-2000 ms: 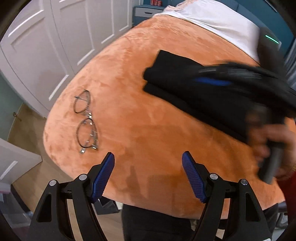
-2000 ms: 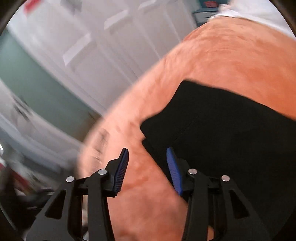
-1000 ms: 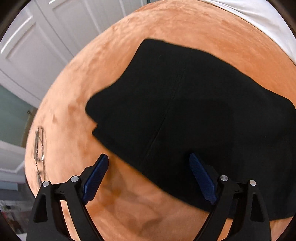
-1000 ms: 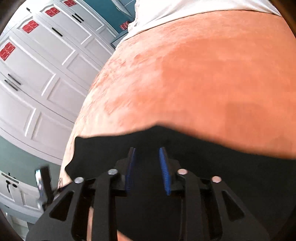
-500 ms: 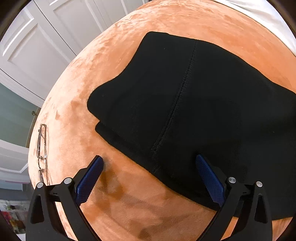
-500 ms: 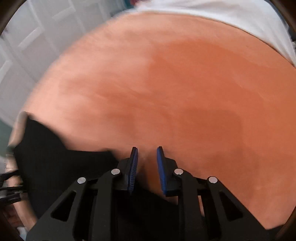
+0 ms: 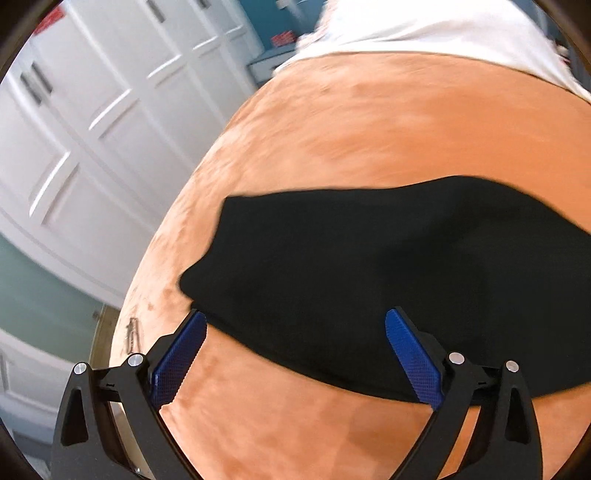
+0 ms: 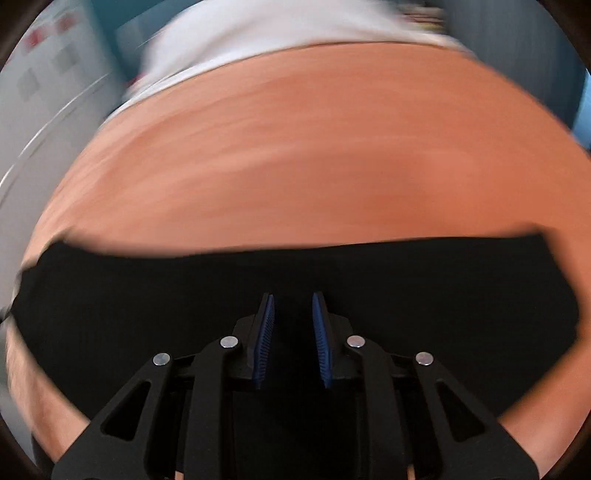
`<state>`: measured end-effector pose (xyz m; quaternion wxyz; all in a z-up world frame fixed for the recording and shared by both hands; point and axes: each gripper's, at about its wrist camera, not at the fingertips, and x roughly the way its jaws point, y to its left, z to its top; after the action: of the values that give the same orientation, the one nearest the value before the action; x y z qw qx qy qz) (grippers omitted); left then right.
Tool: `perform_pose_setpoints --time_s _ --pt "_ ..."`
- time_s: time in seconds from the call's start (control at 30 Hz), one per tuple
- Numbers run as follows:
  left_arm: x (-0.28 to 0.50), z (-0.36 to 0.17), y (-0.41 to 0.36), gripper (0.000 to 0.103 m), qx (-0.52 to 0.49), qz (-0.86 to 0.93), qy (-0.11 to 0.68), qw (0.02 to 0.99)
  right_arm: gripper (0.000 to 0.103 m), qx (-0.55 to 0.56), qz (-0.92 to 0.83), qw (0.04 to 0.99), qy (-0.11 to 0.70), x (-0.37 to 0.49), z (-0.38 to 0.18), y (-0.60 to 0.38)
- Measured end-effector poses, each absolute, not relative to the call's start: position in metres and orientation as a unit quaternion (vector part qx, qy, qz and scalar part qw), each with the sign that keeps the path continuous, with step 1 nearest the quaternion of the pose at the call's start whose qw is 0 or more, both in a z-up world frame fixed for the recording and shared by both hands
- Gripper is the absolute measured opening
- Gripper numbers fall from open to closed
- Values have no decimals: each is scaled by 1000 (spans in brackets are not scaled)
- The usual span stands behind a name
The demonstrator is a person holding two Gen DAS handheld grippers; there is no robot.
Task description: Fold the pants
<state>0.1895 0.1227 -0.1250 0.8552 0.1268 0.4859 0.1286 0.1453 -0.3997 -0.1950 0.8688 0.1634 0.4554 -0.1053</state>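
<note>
The black pants (image 7: 369, 266) lie folded into a wide flat band on the orange blanket (image 7: 369, 129). My left gripper (image 7: 295, 314) hovers open and wide over the pants' near left edge, with nothing between its blue pads. In the blurred right wrist view the pants (image 8: 147, 295) stretch across the lower half. My right gripper (image 8: 292, 295) sits above their middle, its jaws a narrow gap apart and opening slightly. I see no fabric pinched between its pads.
A pair of glasses (image 7: 132, 334) lies at the blanket's left edge, near my left finger. White wardrobe doors (image 7: 92, 129) stand to the left. A white sheet (image 7: 424, 33) covers the far end of the bed, and is in the right view as the white sheet (image 8: 258, 33).
My left gripper has pulled back and up, so the pants sit lower and smaller in its view. My right gripper has swung from the bare blanket to over the pants.
</note>
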Motion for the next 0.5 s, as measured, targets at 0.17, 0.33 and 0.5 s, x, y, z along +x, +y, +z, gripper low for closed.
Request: perform_pose_setpoints --time_s 0.17,0.33,0.5 --pt "179 -113 54 96 120 79 489 861 24 260 -170 864 396 76 -171 -524" --pt "161 -115 -6 96 108 34 512 851 24 233 -116 854 450 88 -206 -543" --pt "144 -106 -64 96 139 6 504 853 47 185 -108 870 444 90 -209 -552"
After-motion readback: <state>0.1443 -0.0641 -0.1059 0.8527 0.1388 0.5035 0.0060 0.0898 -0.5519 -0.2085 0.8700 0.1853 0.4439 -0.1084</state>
